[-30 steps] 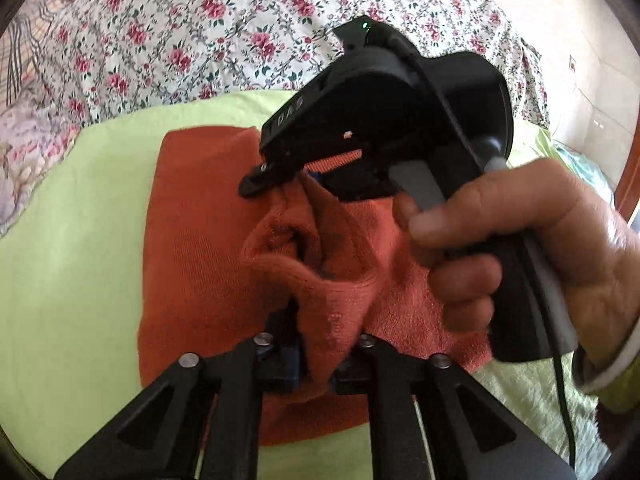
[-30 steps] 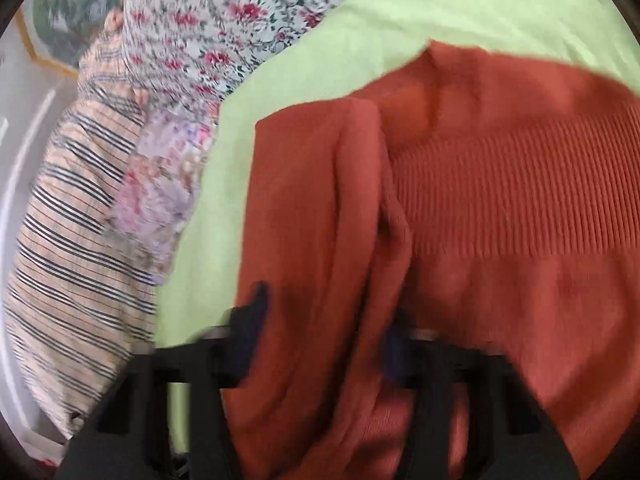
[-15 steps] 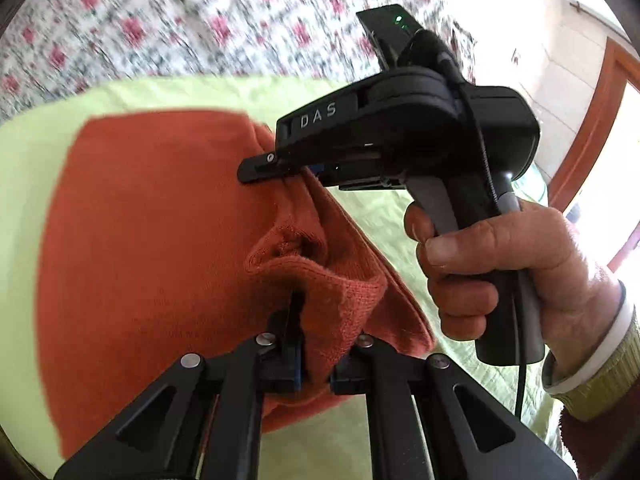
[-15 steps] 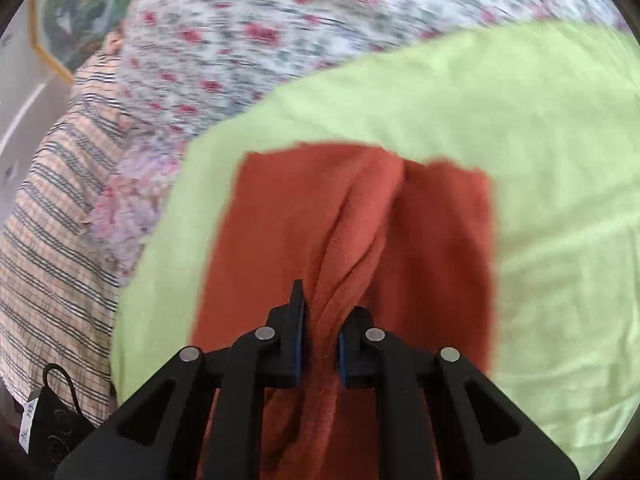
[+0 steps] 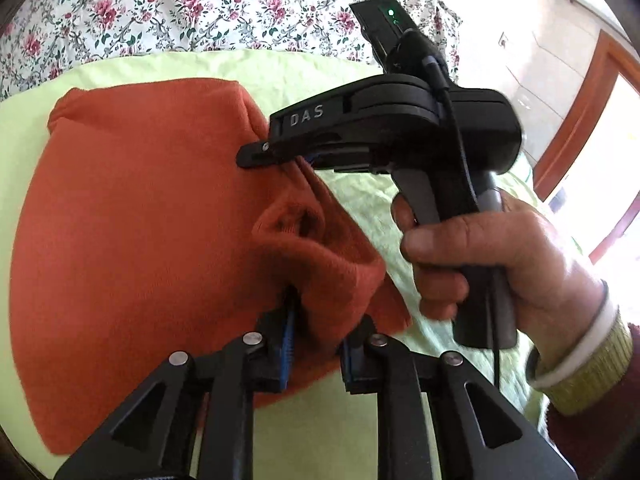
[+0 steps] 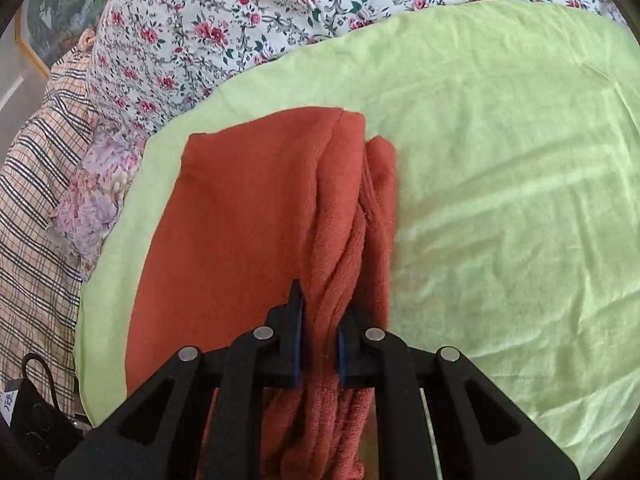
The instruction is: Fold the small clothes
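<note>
An orange-red knit garment (image 5: 132, 240) lies folded on a light green sheet (image 5: 328, 436). My left gripper (image 5: 318, 340) is shut on a bunched fold at the garment's near right edge. My right gripper (image 5: 260, 154), held by a hand, is seen from the side at the garment's far right edge, shut on the fabric. In the right wrist view the right gripper (image 6: 320, 346) pinches a bunched ridge of the garment (image 6: 248, 216), which lies doubled over on the green sheet (image 6: 500, 184).
A floral bedspread (image 6: 248, 20) lies beyond the green sheet. A plaid cloth (image 6: 32, 200) sits at the left. A black device with a cable (image 6: 28, 412) lies at the lower left. A wooden door frame (image 5: 580, 108) stands at the right.
Both grippers have carried the garment's right edge over to the left, doubling it over. More green sheet now shows at the right of the garment. Both stay shut on the fabric.
</note>
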The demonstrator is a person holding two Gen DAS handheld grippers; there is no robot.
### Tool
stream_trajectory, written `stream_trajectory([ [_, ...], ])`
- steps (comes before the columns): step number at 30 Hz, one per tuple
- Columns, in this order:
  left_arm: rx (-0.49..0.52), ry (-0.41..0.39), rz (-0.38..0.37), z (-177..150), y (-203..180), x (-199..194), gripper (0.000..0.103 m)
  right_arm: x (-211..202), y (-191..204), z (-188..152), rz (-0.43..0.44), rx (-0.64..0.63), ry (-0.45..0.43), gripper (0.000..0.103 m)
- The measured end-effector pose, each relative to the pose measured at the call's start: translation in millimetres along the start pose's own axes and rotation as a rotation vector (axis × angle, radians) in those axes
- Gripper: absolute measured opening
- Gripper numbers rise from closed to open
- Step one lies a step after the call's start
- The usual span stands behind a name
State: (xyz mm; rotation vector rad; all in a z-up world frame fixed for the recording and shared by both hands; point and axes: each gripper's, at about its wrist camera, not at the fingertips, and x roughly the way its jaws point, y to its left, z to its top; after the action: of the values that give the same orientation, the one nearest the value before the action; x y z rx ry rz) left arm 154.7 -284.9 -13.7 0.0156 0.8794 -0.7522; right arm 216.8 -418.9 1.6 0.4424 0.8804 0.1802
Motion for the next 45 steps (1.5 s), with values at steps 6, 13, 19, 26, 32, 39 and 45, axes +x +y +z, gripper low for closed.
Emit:
stream_trajectory([
  [6,-0.020,-0.001,-0.005,-18.3,17.2,-51.0,0.047,-14.5,1.8,-8.2,-0.068,-0.012,-0.024,0.024],
  [13,-0.181,-0.049,0.126,-26.5,104.7,-93.0,0.068,-53.4,-13.2,-29.0,-0.064,0.090,-0.088,0.055],
  [19,-0.385,0.016,0.036,-11.0,169.1,-65.5,0.071,-43.9,-8.2,-33.4,0.062,0.128,-0.050,0.073],
  [26,-0.450,0.033,-0.058,12.0,195.0,-25.5,0.071,-13.2,-12.6,-31.3,0.103,0.166,0.027,0.073],
  [32,-0.387,0.033,-0.041,24.9,187.3,-12.2,0.038,2.0,-5.5,-31.2,0.107,0.147,0.074,0.048],
  [39,-0.326,-0.022,-0.027,21.9,176.4,-49.3,0.022,-7.3,21.9,-40.4,0.116,0.106,0.042,0.025],
  [45,-0.254,-0.079,0.053,-5.6,175.2,-123.8,0.022,-14.4,73.2,-60.2,0.218,0.059,0.019,0.024],
])
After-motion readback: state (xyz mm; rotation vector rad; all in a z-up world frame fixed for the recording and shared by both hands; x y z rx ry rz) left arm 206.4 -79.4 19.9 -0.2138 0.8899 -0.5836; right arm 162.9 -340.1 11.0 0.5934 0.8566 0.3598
